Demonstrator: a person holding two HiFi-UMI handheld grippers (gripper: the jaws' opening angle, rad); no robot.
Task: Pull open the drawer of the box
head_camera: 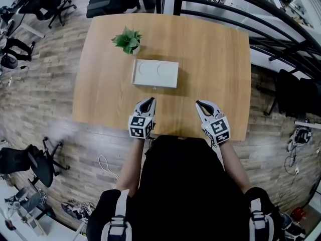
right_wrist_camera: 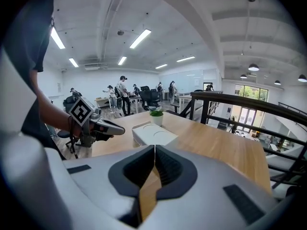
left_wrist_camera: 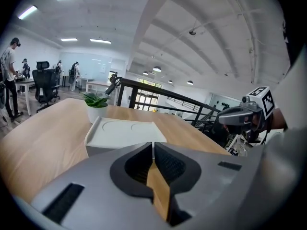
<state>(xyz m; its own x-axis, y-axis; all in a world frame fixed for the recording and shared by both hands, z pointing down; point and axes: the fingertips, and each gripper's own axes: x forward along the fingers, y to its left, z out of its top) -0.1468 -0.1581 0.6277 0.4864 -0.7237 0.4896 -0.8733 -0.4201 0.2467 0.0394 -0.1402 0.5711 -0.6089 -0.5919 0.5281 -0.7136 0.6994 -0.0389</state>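
A flat white box [head_camera: 155,73] lies on the wooden table [head_camera: 210,59], its drawer front facing me and closed; two round recesses mark its top. The box also shows in the left gripper view [left_wrist_camera: 125,132] and the right gripper view [right_wrist_camera: 153,134]. My left gripper [head_camera: 149,101] hovers near the table's front edge, just in front of the box, jaws shut with nothing between them. My right gripper [head_camera: 200,105] hangs to the right of it, also shut and empty. In each gripper view the jaw tips [left_wrist_camera: 152,145] [right_wrist_camera: 154,147] meet.
A small potted plant [head_camera: 128,40] stands behind the box at its left corner. Black railings [head_camera: 261,24] run past the table's right side. Office chairs [head_camera: 30,159] and cables sit on the floor to the left. People stand at desks far off [right_wrist_camera: 122,95].
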